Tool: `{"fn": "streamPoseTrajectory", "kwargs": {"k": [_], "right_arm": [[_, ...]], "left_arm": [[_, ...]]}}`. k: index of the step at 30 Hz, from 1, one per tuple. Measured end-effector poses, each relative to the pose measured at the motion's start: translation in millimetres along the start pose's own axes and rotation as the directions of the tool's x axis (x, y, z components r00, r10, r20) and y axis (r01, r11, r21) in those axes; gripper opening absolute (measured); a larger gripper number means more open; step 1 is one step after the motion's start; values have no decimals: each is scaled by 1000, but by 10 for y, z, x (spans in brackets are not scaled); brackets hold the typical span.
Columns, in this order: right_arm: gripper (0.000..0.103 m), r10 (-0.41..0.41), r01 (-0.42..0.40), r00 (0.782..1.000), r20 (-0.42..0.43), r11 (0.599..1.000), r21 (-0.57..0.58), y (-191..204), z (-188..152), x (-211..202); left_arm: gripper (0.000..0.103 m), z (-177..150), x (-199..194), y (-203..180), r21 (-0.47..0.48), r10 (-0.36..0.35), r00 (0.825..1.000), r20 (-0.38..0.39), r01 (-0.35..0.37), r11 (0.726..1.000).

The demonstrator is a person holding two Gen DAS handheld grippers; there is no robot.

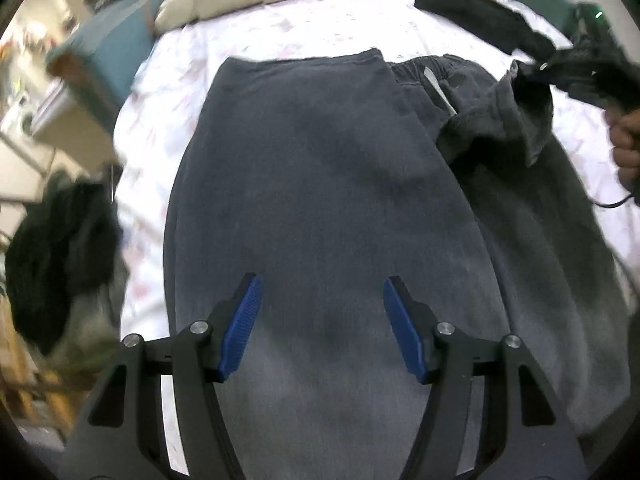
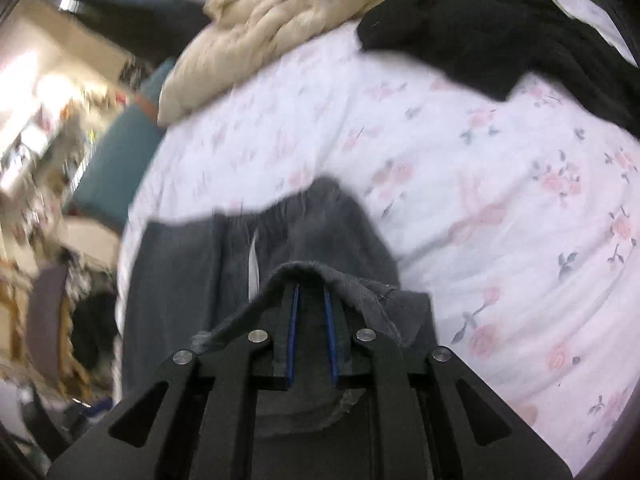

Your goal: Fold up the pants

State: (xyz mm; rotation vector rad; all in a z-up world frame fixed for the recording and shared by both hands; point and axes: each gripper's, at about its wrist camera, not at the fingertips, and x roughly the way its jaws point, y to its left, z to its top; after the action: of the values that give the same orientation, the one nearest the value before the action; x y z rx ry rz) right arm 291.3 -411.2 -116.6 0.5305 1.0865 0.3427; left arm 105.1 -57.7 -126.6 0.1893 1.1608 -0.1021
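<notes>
Pants flat on floral sheet, already doubled lengthwise by the look of it: one leg on top, waistband at far end. Right gripper narrow, pinching a hem or cuff edge; grey cloth draped over both fingertips in right wrist view, so a firm grab, probably to carry that end over toward the waistband for the crosswise fold. From left wrist view, same gripper up at far right with a bunched flap hanging off it, a hand on its handle. Left gripper roughly half open, nothing between pads, hovering over mid-leg; likely positioned to pin or smooth the fabric while the other end travels, though no contact visible. Around: cream blanket heaped at far edge, black garment on the sheet beyond the waistband, dark pile off the bed's left side, teal box beyond that, background blurred. Black garment closest to the landing zone; may crowd the fold if the lifted end goes long. Lifted flap looks bunched rather than spread, so risk of a crooked crease unless evened out first.
</notes>
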Motion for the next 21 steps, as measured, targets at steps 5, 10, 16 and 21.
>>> {"fn": "streamPoseTrajectory", "kwargs": {"k": [5, 10, 16, 21], "right_arm": [[14, 42, -50, 995, 89, 994, 96, -173, 21, -301], [14, -6, -14, 993, 119, 986, 165, -436, 126, -427], [14, 36, -62, 995, 96, 956, 288, -770, 113, -284], [14, 85, -114, 991, 106, 945, 308, -792, 136, -277]], "left_arm": [[60, 603, 221, -508, 162, -57, 997, 55, 47, 986], [68, 1051, 708, -1079, 325, -65, 995, -82, 88, 942], [66, 1338, 680, -1406, 447, -74, 994, 76, 33, 894], [65, 1786, 913, -629, 6, -60, 998, 18, 60, 998]]}}
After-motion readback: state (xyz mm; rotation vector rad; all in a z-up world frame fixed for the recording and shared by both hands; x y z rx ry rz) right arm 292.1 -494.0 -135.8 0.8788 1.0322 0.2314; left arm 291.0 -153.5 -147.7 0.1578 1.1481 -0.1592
